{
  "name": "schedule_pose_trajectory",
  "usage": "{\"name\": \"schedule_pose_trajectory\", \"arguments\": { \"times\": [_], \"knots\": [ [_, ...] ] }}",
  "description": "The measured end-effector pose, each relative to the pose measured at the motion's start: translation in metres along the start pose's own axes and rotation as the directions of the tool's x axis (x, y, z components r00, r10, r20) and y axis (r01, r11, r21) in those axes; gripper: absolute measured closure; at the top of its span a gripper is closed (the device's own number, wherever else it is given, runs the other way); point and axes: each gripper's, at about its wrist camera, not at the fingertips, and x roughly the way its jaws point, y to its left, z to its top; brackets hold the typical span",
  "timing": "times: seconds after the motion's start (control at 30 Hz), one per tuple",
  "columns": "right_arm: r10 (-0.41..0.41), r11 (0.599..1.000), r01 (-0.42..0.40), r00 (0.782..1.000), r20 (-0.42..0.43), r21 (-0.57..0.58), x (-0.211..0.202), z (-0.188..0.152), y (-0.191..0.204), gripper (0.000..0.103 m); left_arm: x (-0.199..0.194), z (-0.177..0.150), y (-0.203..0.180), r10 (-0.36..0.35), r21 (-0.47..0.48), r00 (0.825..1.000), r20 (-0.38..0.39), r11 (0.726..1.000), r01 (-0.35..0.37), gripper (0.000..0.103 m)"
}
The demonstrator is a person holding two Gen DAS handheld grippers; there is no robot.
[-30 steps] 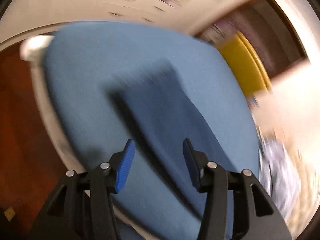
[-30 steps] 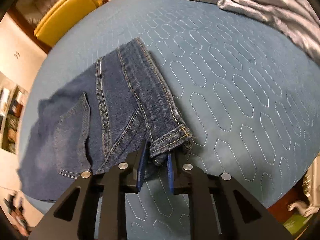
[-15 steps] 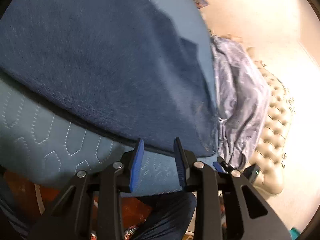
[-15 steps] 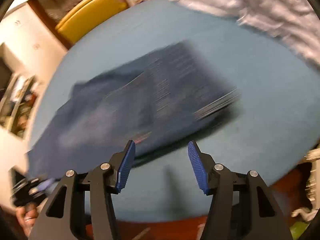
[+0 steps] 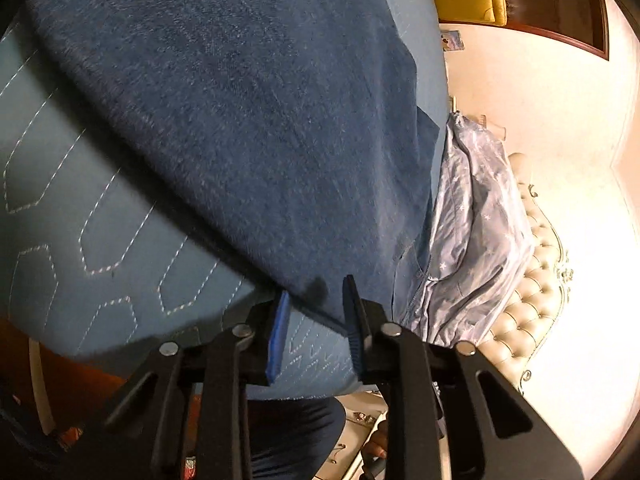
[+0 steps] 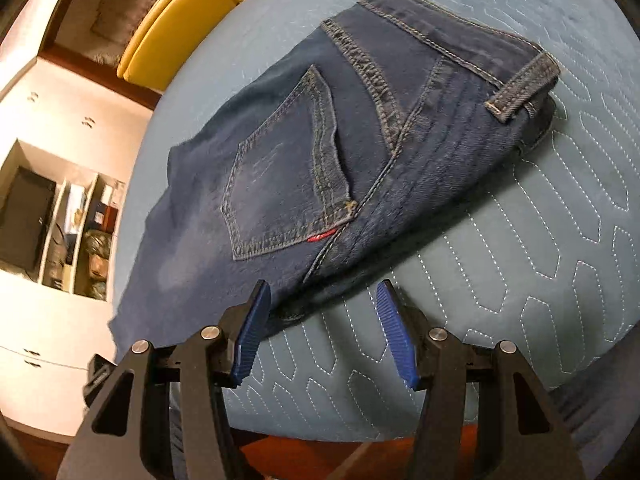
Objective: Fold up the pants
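Note:
Dark blue jeans lie folded lengthwise on a blue quilted bed cover, back pocket up, waistband at the upper right. My right gripper is open and empty, its jaws just short of the jeans' near edge. In the left wrist view the jeans' leg fills the upper frame. My left gripper has its jaws narrowly apart around the near edge of the leg fabric; I cannot tell whether they pinch it.
A crumpled pale lilac sheet lies beside the jeans by a tufted cream headboard. A yellow chair stands beyond the bed. White shelves stand at the left. The bed's near edge drops to a reddish floor.
My right gripper let go of the waistband, opened and drew back to the jeans' near edge. My left gripper swung in over the leg and narrowed its jaws around the fabric edge.

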Motion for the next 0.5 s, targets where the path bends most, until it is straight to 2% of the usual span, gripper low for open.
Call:
{"name": "schedule_pose_trajectory", "arguments": {
  "times": [0.03,0.23,0.33,0.37,0.4,0.5],
  "knots": [
    [0.004,1.000,-0.004,1.000,0.005,0.008,-0.001,0.002,-0.002,0.046,0.000,0.001,-0.002,0.010,-0.001,1.000,0.000,1.000,-0.010,0.094],
    [0.039,0.997,-0.040,0.999,0.016,0.070,-0.003,0.013,-0.014,0.046,-0.010,-0.003,-0.013,0.006,0.042,1.000,0.019,0.999,-0.007,0.101],
    [0.047,0.995,-0.049,0.999,0.017,0.081,-0.004,0.017,-0.014,0.049,-0.017,-0.006,-0.018,0.005,0.063,1.000,0.026,0.998,-0.007,0.102],
    [0.044,0.996,-0.046,0.999,0.019,0.078,-0.004,0.018,-0.014,0.058,-0.019,-0.006,-0.016,0.007,0.058,1.000,0.024,0.998,-0.008,0.102],
    [0.036,0.997,-0.038,0.999,0.022,0.074,-0.004,0.019,-0.014,0.077,-0.018,-0.007,-0.016,0.007,0.053,1.000,0.023,0.999,-0.009,0.102],
    [0.015,0.997,-0.017,1.000,0.022,0.074,-0.006,0.021,-0.015,0.088,-0.019,-0.010,-0.019,0.008,0.063,1.000,0.025,0.998,-0.010,0.102]
  ]
}}
